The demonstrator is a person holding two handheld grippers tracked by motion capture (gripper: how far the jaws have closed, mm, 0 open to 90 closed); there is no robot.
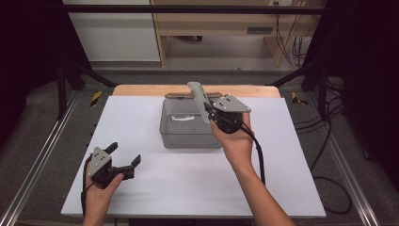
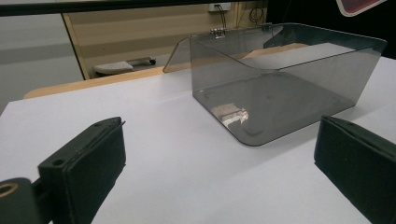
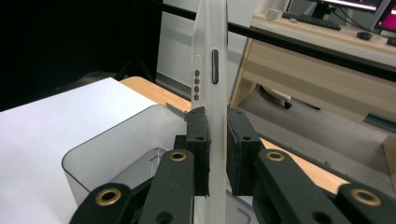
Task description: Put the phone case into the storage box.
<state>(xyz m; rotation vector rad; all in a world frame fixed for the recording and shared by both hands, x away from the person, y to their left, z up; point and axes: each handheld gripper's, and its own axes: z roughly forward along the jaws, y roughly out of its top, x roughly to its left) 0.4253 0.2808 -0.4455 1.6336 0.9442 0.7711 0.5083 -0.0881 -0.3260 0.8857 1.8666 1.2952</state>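
Observation:
A smoky clear plastic box stands on the white table top, a little behind its middle, with its hinged lid folded back. My right gripper hovers over the box's right rear part, shut on a slim white device that points up and away. In the right gripper view the device stands edge-on between the pads, showing a dark slot and several small buttons, with the box below. My left gripper rests open at the front left, with nothing between its fingers. In the left gripper view that gripper faces the box.
The white table top has a wooden strip along its far edge. Black frame poles stand at both back corners, and cables lie on the floor at the right. A wooden desk is behind.

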